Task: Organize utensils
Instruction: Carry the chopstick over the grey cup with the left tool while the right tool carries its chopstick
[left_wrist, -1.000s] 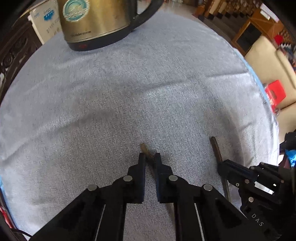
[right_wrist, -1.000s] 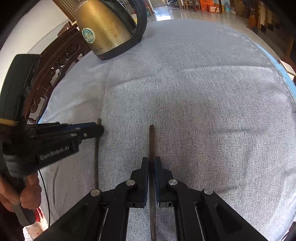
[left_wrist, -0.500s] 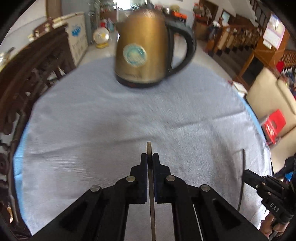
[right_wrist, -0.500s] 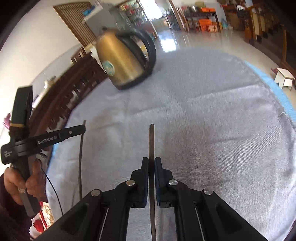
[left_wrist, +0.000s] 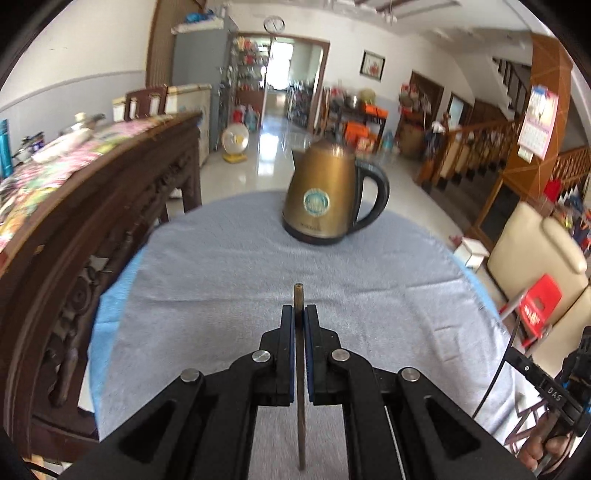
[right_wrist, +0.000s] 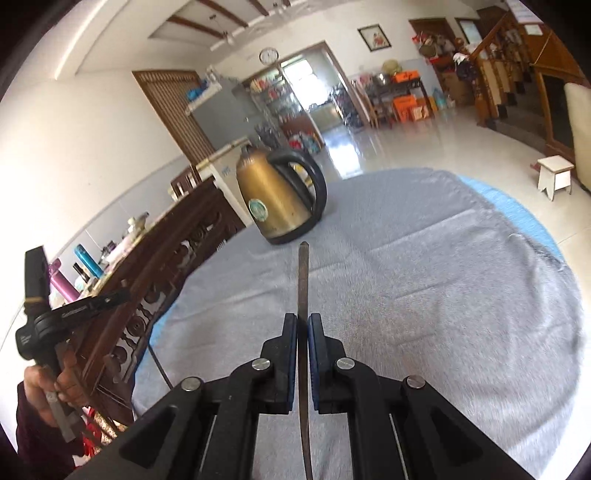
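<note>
There are 2 chopsticks, 2 grippers, 1 kettle and 1 round table under a grey cloth. The left gripper (left_wrist: 299, 314) is clenched on 1 dark chopstick (left_wrist: 298, 295), its pads pressed against the stick with only the stick's thickness between them; the stick runs straight along the fingers, its blunt tip poking out a little past the fingertips (left_wrist: 287, 317) and its other end reaching back under the gripper body. The right gripper (right_wrist: 303, 321) is likewise closed tight on the second chopstick (right_wrist: 303, 273), which sticks out much further ahead, its tip pointing toward the base of the kettle. Both sticks are held up off the cloth (left_wrist: 229, 288), above the near part of the table. The brass-coloured kettle (left_wrist: 325, 199) with a black handle stands upright at the far side of the cloth, well apart from both grippers. In the right wrist view the left gripper shows at the left edge, held by a hand (right_wrist: 48, 384); in the left wrist view the right gripper shows at the lower right edge. A carved dark wooden sideboard (left_wrist: 92, 229) stands just beside the table on the left.
</note>
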